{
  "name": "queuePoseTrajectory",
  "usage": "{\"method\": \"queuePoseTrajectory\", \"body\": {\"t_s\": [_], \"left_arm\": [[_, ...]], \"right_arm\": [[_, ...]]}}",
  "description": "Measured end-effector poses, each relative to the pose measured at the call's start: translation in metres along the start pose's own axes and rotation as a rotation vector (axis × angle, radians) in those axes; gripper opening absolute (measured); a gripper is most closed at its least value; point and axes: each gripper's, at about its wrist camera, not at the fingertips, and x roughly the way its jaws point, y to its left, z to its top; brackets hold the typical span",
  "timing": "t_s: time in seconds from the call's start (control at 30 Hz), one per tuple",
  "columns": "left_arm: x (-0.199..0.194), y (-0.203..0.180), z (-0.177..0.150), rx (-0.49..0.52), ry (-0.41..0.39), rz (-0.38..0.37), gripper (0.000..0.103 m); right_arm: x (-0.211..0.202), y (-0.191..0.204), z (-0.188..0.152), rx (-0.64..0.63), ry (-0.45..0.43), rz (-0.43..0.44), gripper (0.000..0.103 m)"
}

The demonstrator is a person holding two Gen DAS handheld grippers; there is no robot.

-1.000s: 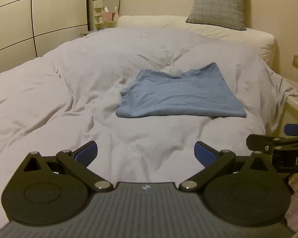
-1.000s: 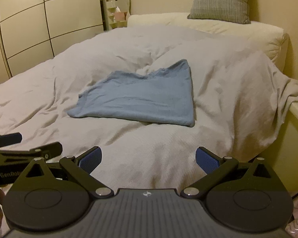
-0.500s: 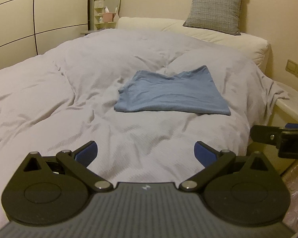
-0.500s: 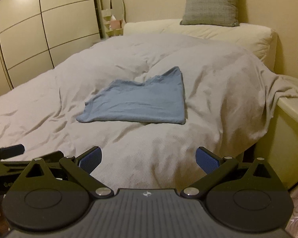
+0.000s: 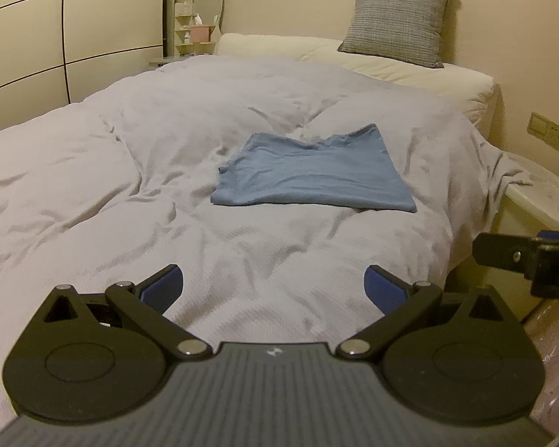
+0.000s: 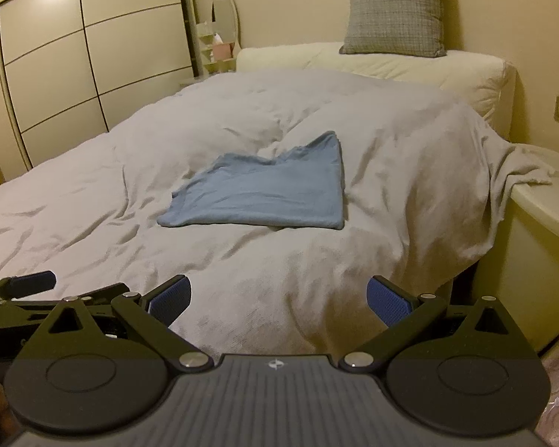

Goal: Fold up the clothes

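I count one blue shirt (image 5: 313,171), folded, on one bed (image 5: 93,186). I see one gray pillow (image 5: 397,20), one oval mirror (image 5: 207,11), and my two grippers, each with two blue fingers (image 5: 163,290).

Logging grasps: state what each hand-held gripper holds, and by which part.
Nothing. The left hand-held gripper and right hand-held gripper are both open, and the shirt lies untouched on the bed.
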Motion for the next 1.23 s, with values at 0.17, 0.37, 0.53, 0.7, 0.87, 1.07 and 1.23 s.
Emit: {"method": "queuePoseTrajectory", "body": {"t_s": [0.17, 0.37, 0.53, 0.7, 0.87, 1.07, 1.23], "left_arm": [[-0.007, -0.003, 0.0, 0.009, -0.005, -0.004, 0.102], [-0.014, -0.007, 0.001, 0.025, -0.019, 0.009, 0.102], [-0.016, -0.009, 0.003, 0.029, -0.025, 0.01, 0.102], [-0.018, -0.009, 0.002, 0.031, -0.03, 0.01, 0.102], [-0.015, -0.01, 0.001, 0.032, -0.022, 0.022, 0.102], [-0.01, -0.011, -0.001, 0.03, -0.018, 0.033, 0.102], [-0.007, -0.009, -0.004, 0.018, -0.02, 0.03, 0.102]], "right_arm": [[-0.011, 0.0, 0.002, -0.002, -0.007, -0.002, 0.103], [-0.019, 0.001, 0.001, -0.003, -0.012, -0.003, 0.103], [-0.021, 0.001, 0.001, -0.006, -0.013, -0.007, 0.103], [-0.024, 0.001, 0.001, -0.006, -0.015, -0.005, 0.103], [-0.023, 0.0, -0.001, -0.002, -0.01, -0.004, 0.103], [-0.02, -0.001, -0.002, -0.002, -0.001, -0.002, 0.103], [-0.014, -0.004, -0.003, 0.001, 0.003, -0.004, 0.103]]}}
